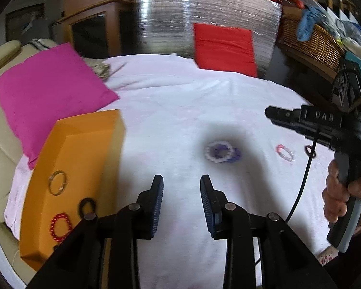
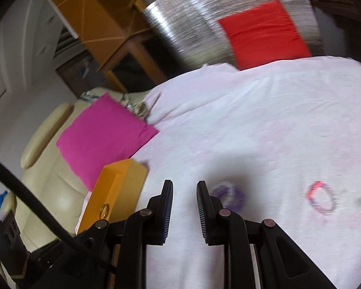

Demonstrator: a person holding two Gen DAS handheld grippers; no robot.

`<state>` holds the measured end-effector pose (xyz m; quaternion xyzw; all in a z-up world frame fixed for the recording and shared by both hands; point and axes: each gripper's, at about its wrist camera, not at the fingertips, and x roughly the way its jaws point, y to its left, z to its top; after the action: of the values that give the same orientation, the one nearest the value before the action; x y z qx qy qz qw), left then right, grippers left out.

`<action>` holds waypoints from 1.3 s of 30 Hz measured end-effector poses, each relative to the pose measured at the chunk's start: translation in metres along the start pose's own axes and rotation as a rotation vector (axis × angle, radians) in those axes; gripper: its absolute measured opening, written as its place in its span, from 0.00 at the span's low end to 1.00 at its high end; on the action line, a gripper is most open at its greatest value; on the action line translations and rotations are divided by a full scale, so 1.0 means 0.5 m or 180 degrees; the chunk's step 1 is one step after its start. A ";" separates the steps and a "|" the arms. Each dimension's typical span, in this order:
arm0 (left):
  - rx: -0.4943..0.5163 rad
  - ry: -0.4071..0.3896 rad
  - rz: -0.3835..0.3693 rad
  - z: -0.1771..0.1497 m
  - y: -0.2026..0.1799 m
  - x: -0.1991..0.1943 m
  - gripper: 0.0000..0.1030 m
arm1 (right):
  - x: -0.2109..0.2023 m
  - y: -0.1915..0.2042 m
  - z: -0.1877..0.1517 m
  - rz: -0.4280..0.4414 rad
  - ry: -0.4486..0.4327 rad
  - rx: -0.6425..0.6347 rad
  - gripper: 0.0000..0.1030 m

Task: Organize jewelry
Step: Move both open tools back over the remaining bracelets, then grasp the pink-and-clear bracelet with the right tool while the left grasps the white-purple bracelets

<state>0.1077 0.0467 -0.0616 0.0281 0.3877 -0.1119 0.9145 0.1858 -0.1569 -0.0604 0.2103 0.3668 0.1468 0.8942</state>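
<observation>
I am viewing a white cloth (image 1: 180, 101) with loose jewelry on it and an orange tray (image 1: 72, 149) at the lower left of the left wrist frame. The tray is already holding a gold ring (image 1: 57, 182), a black band (image 1: 87, 204) and a red bead bracelet (image 1: 60, 226).

The left gripper (image 1: 181, 204) is standing narrowly open with nothing between its pads. The purple and white bracelet (image 1: 221, 153) is lying ahead of it, slightly right of its centre line, well clear of the fingertips.

The right gripper (image 2: 184, 213) is also standing narrowly open and empty. In its frame the same bracelet (image 2: 228, 196) is lying just beside its right finger, so I am judging the right hand nearer. The bracelet is a flat loop; no long axis applies. A pink bracelet (image 2: 321, 198) is lying further right.
</observation>
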 end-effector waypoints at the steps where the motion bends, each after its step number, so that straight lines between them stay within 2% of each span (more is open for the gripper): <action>1: 0.0031 0.0014 -0.0025 0.000 -0.015 0.002 0.34 | -0.010 -0.011 0.003 -0.0014 -0.0020 0.0033 0.22; 6: 0.0125 0.0098 -0.0107 0.000 -0.062 0.007 0.36 | -0.059 -0.077 0.026 -0.0140 -0.0118 0.0264 0.22; 13: 0.0319 0.0069 -0.0102 0.003 -0.108 -0.032 0.37 | -0.110 -0.165 0.063 -0.0243 -0.0152 0.0779 0.22; 18: 0.0439 0.0004 -0.0081 0.021 -0.135 -0.054 0.44 | -0.141 -0.251 0.069 -0.0421 -0.0078 0.1171 0.22; 22: 0.0510 -0.0004 -0.0087 0.032 -0.158 -0.019 0.47 | -0.144 -0.313 0.066 -0.0568 0.0085 0.1385 0.22; 25: 0.0444 0.0173 -0.0190 0.024 -0.161 0.044 0.47 | -0.136 -0.343 0.060 -0.0633 0.0215 0.1474 0.22; 28: 0.0424 0.0226 -0.0214 0.014 -0.162 0.106 0.47 | -0.107 -0.345 0.055 -0.0718 0.0403 0.1388 0.22; 35: 0.0325 0.0171 -0.0421 0.018 -0.147 0.185 0.47 | -0.039 -0.332 0.038 -0.0917 0.0770 0.1088 0.22; 39: 0.0290 0.0191 -0.0628 0.028 -0.139 0.230 0.47 | 0.001 -0.334 0.032 -0.1070 0.0952 0.0968 0.22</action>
<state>0.1794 -0.0439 -0.1316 0.0347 0.4102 -0.2180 0.8849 0.2159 -0.3060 -0.1313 0.2543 0.5424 -0.0311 0.8001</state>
